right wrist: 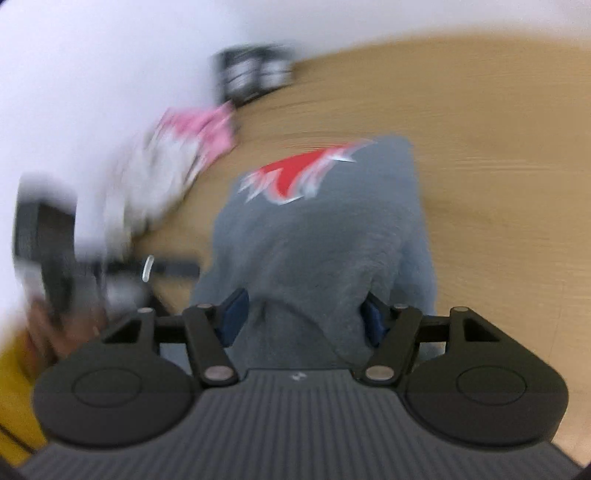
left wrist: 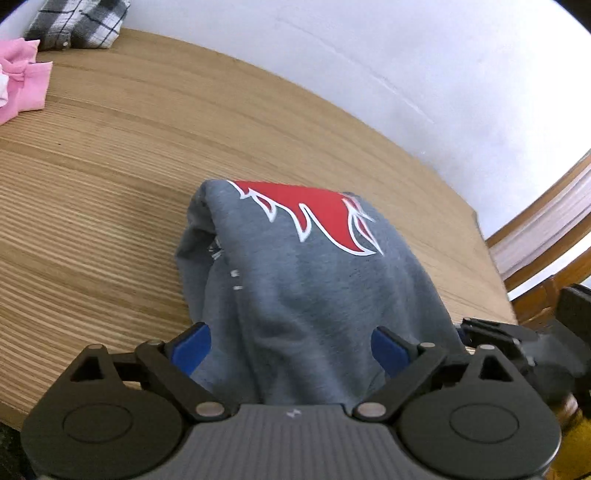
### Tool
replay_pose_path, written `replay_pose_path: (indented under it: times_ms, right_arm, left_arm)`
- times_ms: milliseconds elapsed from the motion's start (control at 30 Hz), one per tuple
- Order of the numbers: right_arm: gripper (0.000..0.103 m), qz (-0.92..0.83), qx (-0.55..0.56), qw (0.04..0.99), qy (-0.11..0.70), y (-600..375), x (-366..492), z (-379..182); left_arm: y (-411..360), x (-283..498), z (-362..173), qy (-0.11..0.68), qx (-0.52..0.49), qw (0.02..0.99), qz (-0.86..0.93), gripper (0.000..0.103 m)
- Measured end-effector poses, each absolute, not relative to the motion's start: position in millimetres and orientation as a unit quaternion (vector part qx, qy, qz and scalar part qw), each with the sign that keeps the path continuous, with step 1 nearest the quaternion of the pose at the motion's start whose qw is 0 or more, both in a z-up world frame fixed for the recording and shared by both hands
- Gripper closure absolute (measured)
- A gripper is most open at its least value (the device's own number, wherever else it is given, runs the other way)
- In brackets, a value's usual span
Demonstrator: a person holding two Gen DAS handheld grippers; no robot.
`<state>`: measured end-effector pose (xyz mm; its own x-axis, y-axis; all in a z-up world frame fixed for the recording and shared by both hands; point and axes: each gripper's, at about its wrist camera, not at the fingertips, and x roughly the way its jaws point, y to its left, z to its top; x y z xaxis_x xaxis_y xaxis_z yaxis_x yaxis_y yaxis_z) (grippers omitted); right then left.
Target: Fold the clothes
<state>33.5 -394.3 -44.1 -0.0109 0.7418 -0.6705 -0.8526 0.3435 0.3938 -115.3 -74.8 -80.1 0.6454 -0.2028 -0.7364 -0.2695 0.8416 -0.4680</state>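
Observation:
A grey sweatshirt [left wrist: 314, 288] with a red flame print lies bunched on the wooden table [left wrist: 110, 184]. My left gripper [left wrist: 291, 347] has its blue pads on either side of the near edge of the cloth and is shut on it. In the blurred right wrist view the same grey sweatshirt [right wrist: 325, 236] runs between my right gripper's [right wrist: 303, 321] blue pads, which are shut on its near edge. The right gripper also shows at the right edge of the left wrist view [left wrist: 517, 339].
A pink garment [left wrist: 22, 81] and a black-and-white plaid garment [left wrist: 77, 22] lie at the far left of the table by the white wall; both show blurred in the right wrist view [right wrist: 199, 136]. A wooden chair [left wrist: 546, 229] stands past the table's right edge.

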Motion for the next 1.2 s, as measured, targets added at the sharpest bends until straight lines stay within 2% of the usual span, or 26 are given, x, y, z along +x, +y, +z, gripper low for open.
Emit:
replay_pose_path:
  times_ms: [67, 167, 200, 300, 433, 500, 533, 600, 767, 933, 1033, 1100, 1200]
  right_arm:
    - [0.036, 0.591, -0.084, 0.680, 0.425, -378.3, 22.2, -53.6]
    - [0.033, 0.568, -0.100, 0.686, 0.443, -379.5, 28.3, -70.4]
    - [0.030, 0.557, -0.103, 0.690, 0.451, -389.9, 32.4, -74.1]
    - [0.029, 0.548, -0.089, 0.684, 0.473, -398.3, 41.5, -77.0]
    - [0.023, 0.542, -0.047, 0.709, 0.448, -434.3, 65.0, -63.2]
    - [0.023, 0.524, -0.008, 0.724, 0.448, -442.8, 83.8, -64.5]
    - [0.022, 0.511, 0.019, 0.727, 0.459, -447.3, 96.5, -65.8]
    - [0.018, 0.492, 0.065, 0.710, 0.500, -451.2, 111.4, -78.9]
    - [0.017, 0.474, 0.059, 0.645, 0.597, -425.6, 112.9, -121.9]
    - [0.017, 0.459, 0.091, 0.607, 0.642, -411.4, 155.3, -126.3]
    - [0.017, 0.489, 0.024, 0.642, 0.591, -374.5, 185.1, -99.4]
    - [0.024, 0.487, 0.016, 0.693, 0.531, -354.1, 207.4, -73.5]
    - [0.024, 0.462, 0.018, 0.760, 0.457, -344.9, 231.2, -32.2]
  left_arm:
    - [-77.6, -107.2, -93.1, 0.451, -0.278, 0.848, 0.025, 0.008]
    - [-90.3, -101.4, -114.7, 0.486, -0.258, 0.834, 0.037, 0.015]
    - [-91.8, -104.7, -117.1, 0.488, -0.271, 0.829, 0.033, 0.020]
    - [-91.1, -119.1, -117.4, 0.492, -0.302, 0.816, 0.020, 0.030]
    - [-80.0, -139.1, -103.6, 0.484, -0.324, 0.812, 0.031, 0.034]
    - [-72.9, -142.8, -84.0, 0.453, -0.314, 0.833, 0.043, 0.031]
    - [-69.9, -141.2, -75.9, 0.443, -0.298, 0.844, 0.053, 0.022]
    - [-63.0, -130.6, -70.0, 0.439, -0.263, 0.857, 0.067, 0.016]
    - [-60.0, -92.9, -121.0, 0.522, -0.256, 0.814, 0.011, 0.015]
    - [-85.2, -74.3, -136.4, 0.522, -0.319, 0.791, -0.038, 0.016]
    - [-116.7, -58.5, -132.6, 0.527, -0.309, 0.789, -0.065, 0.015]
    - [-141.3, -48.1, -124.1, 0.532, -0.277, 0.796, -0.079, 0.016]
    - [-177.6, -32.8, -111.1, 0.539, -0.229, 0.805, -0.099, 0.019]
